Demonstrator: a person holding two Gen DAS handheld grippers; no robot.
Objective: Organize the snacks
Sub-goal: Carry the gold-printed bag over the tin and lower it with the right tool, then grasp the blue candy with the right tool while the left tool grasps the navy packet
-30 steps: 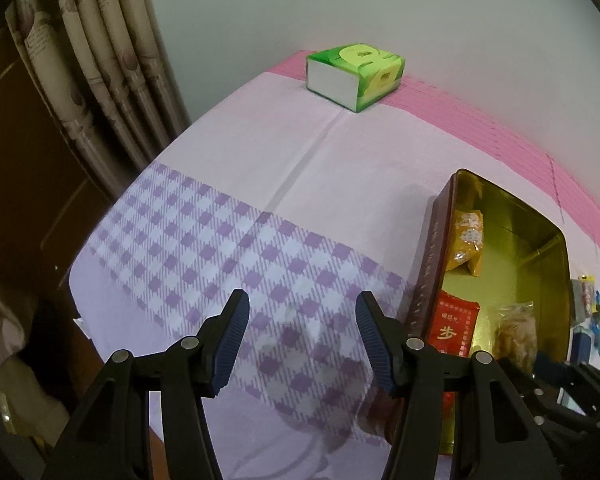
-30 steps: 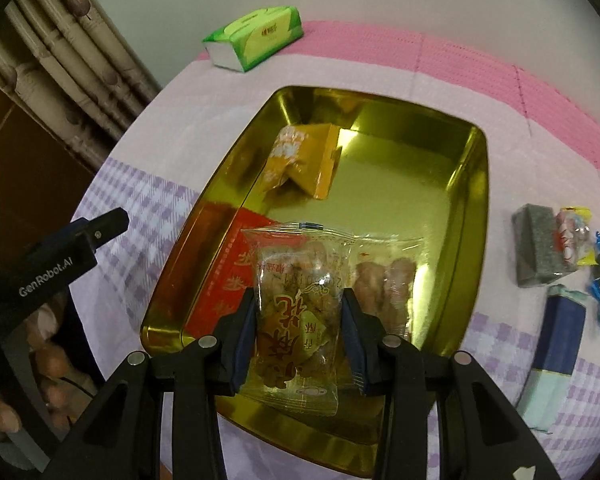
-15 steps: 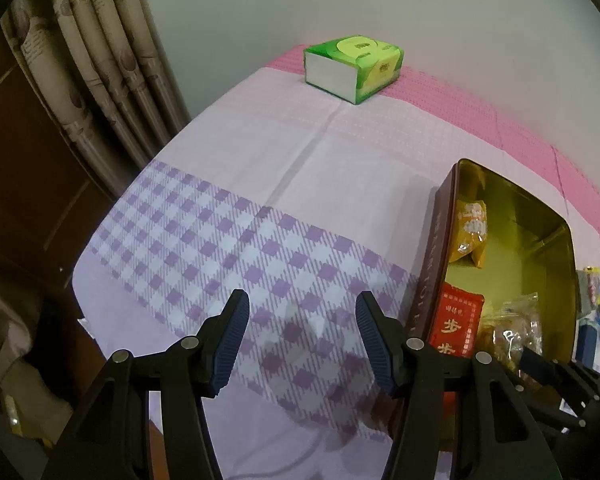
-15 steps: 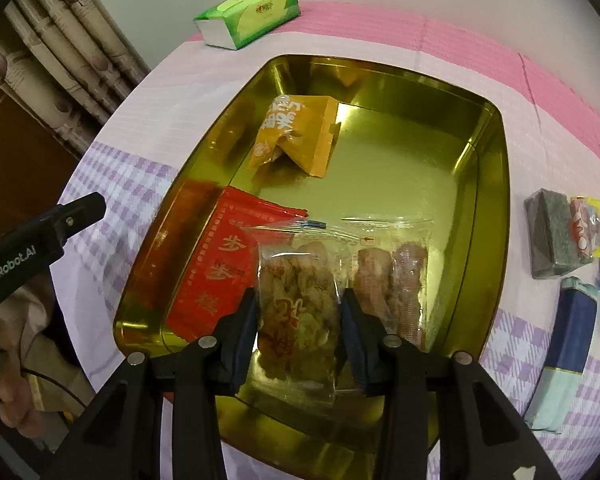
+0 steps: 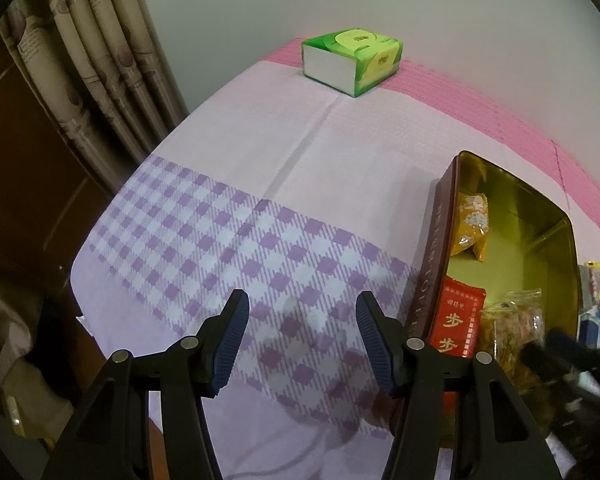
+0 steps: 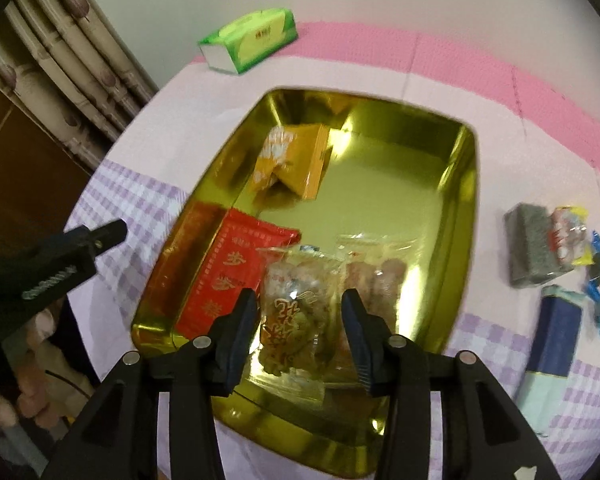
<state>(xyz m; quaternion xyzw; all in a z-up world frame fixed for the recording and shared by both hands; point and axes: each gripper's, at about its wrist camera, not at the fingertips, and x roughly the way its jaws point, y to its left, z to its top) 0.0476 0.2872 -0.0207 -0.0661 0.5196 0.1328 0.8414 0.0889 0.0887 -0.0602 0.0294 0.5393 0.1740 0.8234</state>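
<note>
A gold tin tray (image 6: 466, 184) holds a yellow packet (image 6: 296, 162), a red packet (image 6: 236, 272) and clear bags of snacks. My right gripper (image 6: 299, 320) is open; its fingers stand apart on either side of a clear snack bag (image 6: 296, 312) that lies in the tray's near end. My left gripper (image 5: 299, 336) is open and empty above the purple checked cloth, left of the tray (image 5: 432, 264). The red packet (image 5: 458, 322) and yellow packet (image 5: 472, 224) show in the left wrist view too.
A green tissue box (image 5: 352, 60) stands at the table's far edge. Right of the tray lie a grey block (image 6: 530, 250), a blue-and-white box (image 6: 552, 340) and small wrapped sweets (image 6: 570, 232). Curtains (image 5: 100, 60) hang at the left.
My right gripper has opened and let go of the clear snack bag, which now lies in the tray. The left gripper stays open and has barely moved.
</note>
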